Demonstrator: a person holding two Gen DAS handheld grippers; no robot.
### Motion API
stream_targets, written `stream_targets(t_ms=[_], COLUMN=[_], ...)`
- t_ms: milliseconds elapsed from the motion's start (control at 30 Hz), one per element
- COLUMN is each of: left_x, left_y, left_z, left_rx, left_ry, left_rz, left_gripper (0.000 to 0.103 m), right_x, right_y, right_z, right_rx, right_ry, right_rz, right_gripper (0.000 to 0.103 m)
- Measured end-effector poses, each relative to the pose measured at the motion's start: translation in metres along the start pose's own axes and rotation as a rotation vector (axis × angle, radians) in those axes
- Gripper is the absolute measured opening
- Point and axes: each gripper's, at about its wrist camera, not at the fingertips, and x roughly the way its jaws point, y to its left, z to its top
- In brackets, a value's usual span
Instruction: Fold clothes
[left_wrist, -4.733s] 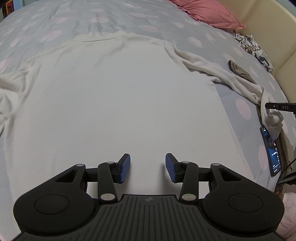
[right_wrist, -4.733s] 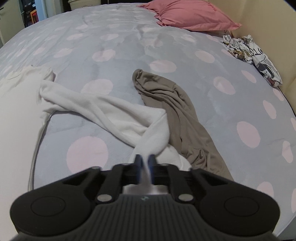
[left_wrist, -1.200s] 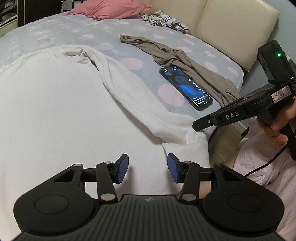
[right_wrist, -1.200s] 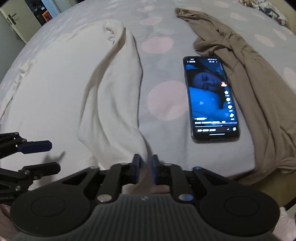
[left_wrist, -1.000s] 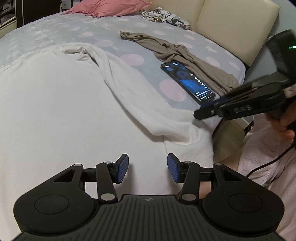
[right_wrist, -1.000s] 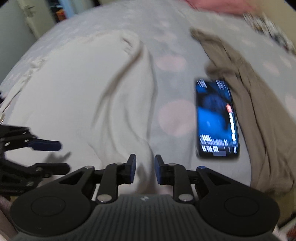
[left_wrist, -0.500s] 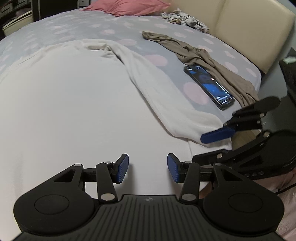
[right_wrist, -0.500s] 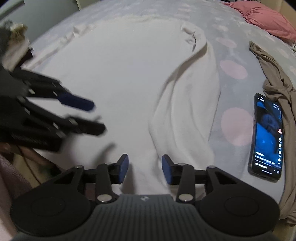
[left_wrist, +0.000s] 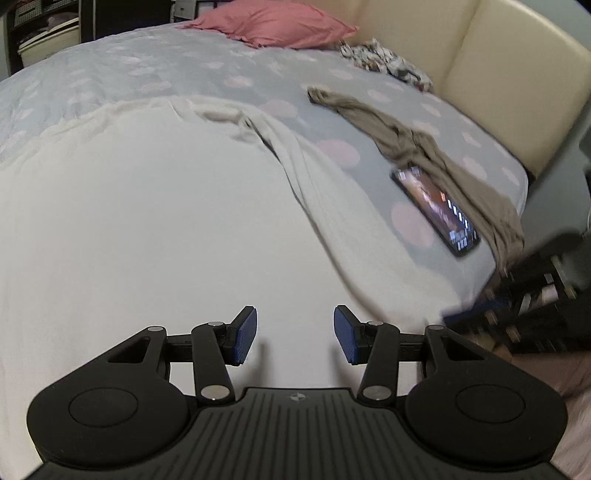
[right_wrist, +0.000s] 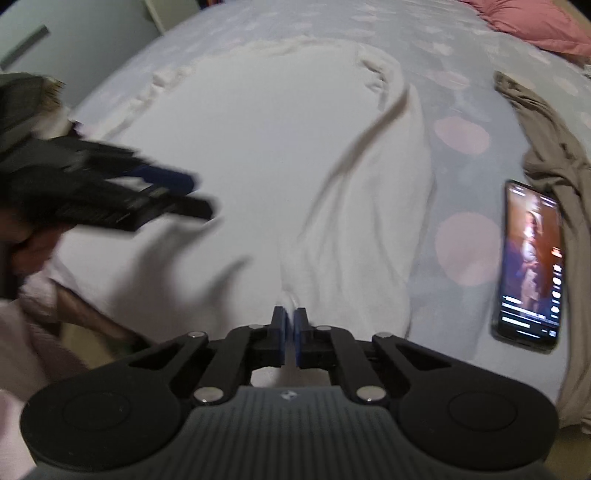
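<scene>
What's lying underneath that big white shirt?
The white shirt lies on a grey bedspread with pink dots, visible around its edges. Whatever is directly beneath the cloth is covered and cannot be seen.

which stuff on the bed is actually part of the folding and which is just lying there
In the job:
- white garment, near edge pinched
- right gripper, jaws shut on it
- left gripper, jaws open over it

Lying about:
- phone, screen lit
- brown garment
- pink pillow
- patterned cloth
</scene>
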Motion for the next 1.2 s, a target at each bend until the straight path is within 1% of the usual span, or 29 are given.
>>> stream_targets(t_ms=[100,167,267,300,433,633,733,767,800,867,933,1000,1067,1200], left_x=[-0.002,-0.002,0.004,0.007,0.034,0.085,0.107,0.113,0.120,0.131,0.134,0.131,0.123,0.101], left_y=[0.012,0.018,0.022,0.022,0.017,0.011,0.005,0.003,0.002,0.005,0.011,0.017,0.021,0.023], left_z=[0.025,0.044,0.070,0.078,0.106,0.133,0.144,0.147,0.151,0.156,0.159,0.161,0.164,0.173], left_rx=[-0.010,-0.008,0.007,0.016,0.056,0.078,0.093,0.101,0.106,0.097,0.070,0.048,0.032,0.022], left_ry=[-0.017,-0.029,-0.038,-0.040,-0.024,0.005,0.020,0.031,0.048,0.082,0.095,0.088,0.069,0.021], left_rz=[-0.004,-0.001,0.001,0.004,0.017,0.036,0.059,0.076,0.091,0.106,0.086,0.058,0.033,0.018], left_gripper=[0.044,0.044,0.045,0.047,0.049,0.049,0.049,0.043,0.029,0.015,0.006,0.002,0.002,0.002], right_x=[-0.007,-0.005,0.001,0.003,0.011,0.024,0.027,0.027,0.026,0.026,0.025,0.022,0.016,0.003], right_y=[0.008,0.014,0.018,0.019,0.023,0.030,0.028,0.028,0.028,0.029,0.028,0.027,0.025,0.026], right_z=[0.003,0.002,0.000,0.000,-0.003,-0.007,-0.006,-0.006,-0.006,-0.005,-0.005,-0.005,-0.004,0.002], right_rx=[-0.010,-0.030,-0.043,-0.048,-0.066,-0.093,-0.087,-0.084,-0.081,-0.075,-0.067,-0.062,-0.054,-0.033], right_ry=[0.002,0.018,0.040,0.048,0.078,0.123,0.132,0.132,0.131,0.129,0.126,0.117,0.102,0.050], right_rz=[0.094,0.133,0.148,0.153,0.173,0.202,0.209,0.210,0.211,0.213,0.211,0.217,0.231,0.265], right_gripper=[0.005,0.005,0.005,0.005,0.005,0.005,0.005,0.005,0.005,0.005,0.005,0.005,0.005,0.005])
